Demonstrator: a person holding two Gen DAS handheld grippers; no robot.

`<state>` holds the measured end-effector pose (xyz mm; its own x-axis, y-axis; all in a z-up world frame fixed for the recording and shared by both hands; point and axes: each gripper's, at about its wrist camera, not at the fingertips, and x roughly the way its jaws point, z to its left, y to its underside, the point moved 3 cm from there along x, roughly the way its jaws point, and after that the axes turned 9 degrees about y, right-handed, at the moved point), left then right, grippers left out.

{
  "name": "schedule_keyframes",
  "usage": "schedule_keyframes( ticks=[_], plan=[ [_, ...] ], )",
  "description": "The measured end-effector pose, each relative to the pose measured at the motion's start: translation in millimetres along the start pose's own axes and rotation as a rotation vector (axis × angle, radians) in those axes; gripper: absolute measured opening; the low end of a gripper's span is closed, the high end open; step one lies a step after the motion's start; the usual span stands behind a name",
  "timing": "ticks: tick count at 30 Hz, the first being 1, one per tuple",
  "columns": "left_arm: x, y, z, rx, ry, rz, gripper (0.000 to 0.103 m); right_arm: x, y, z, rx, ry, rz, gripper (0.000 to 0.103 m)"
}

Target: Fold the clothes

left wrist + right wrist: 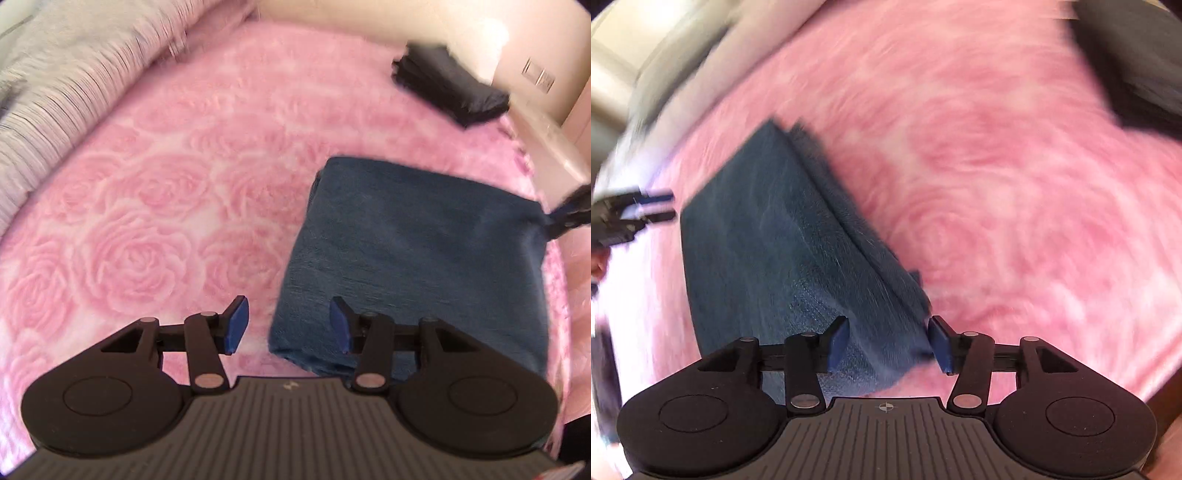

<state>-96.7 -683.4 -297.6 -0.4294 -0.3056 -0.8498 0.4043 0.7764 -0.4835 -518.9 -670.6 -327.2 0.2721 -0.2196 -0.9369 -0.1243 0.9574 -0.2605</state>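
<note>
A folded blue cloth (pixel 413 258) lies flat on the pink rose-patterned blanket (pixel 155 206). My left gripper (pixel 290 321) hovers open over the cloth's near left corner, with nothing between its fingers. In the right wrist view, which is blurred, the same blue cloth (pixel 768 236) shows its stacked layers along one edge. My right gripper (pixel 888 339) is open, and a corner of the cloth sits between its spread fingers. The right gripper (pixel 569 216) also appears at the cloth's far right corner in the left wrist view. The left gripper (pixel 653 206) shows at the left edge of the right wrist view.
A dark folded stack of clothes (pixel 450 85) sits at the blanket's far right, also seen as a dark blurred mass (pixel 1137 62). A grey striped quilt (pixel 62 96) is bunched along the left. A pale wall and bed edge (pixel 546 140) border the right.
</note>
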Motion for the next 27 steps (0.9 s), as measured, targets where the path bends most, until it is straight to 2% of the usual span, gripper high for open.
schedule_keyframes(
  ticks=[3,7,9,11,14,17,19,20,23,25,27],
  plan=[
    [36,6,1,0.105,-0.040,0.103,0.043,-20,21,4,0.094,0.055,-0.090,0.051],
    [41,14,4,0.083,-0.035,0.083,0.043,-39,33,48,-0.059,0.123,-0.278,0.051],
    [40,16,5,0.070,-0.031,0.077,0.043,-35,25,75,-0.127,0.089,-0.341,0.051],
    [39,18,7,0.060,-0.020,0.071,0.043,-14,8,94,-0.159,0.053,-0.334,0.050],
    [40,17,10,0.058,-0.013,0.069,0.046,33,-30,101,-0.118,0.053,-0.274,0.050],
    [40,16,10,0.066,-0.012,0.071,0.046,80,-61,90,-0.035,0.053,-0.219,0.050],
    [39,14,11,0.066,-0.009,0.080,0.047,90,-76,75,0.014,0.018,-0.223,0.051],
    [39,13,11,0.069,-0.008,0.086,0.048,90,-80,67,0.034,-0.002,-0.222,0.051],
    [34,12,0,0.097,0.009,0.073,0.052,66,-77,33,0.149,0.053,-0.260,0.051],
    [30,12,-7,0.116,0.021,0.063,0.051,41,-59,7,0.258,0.061,-0.288,0.051],
    [27,11,-15,0.134,0.032,0.054,0.045,17,-35,-9,0.334,0.044,-0.303,0.051]
  ],
)
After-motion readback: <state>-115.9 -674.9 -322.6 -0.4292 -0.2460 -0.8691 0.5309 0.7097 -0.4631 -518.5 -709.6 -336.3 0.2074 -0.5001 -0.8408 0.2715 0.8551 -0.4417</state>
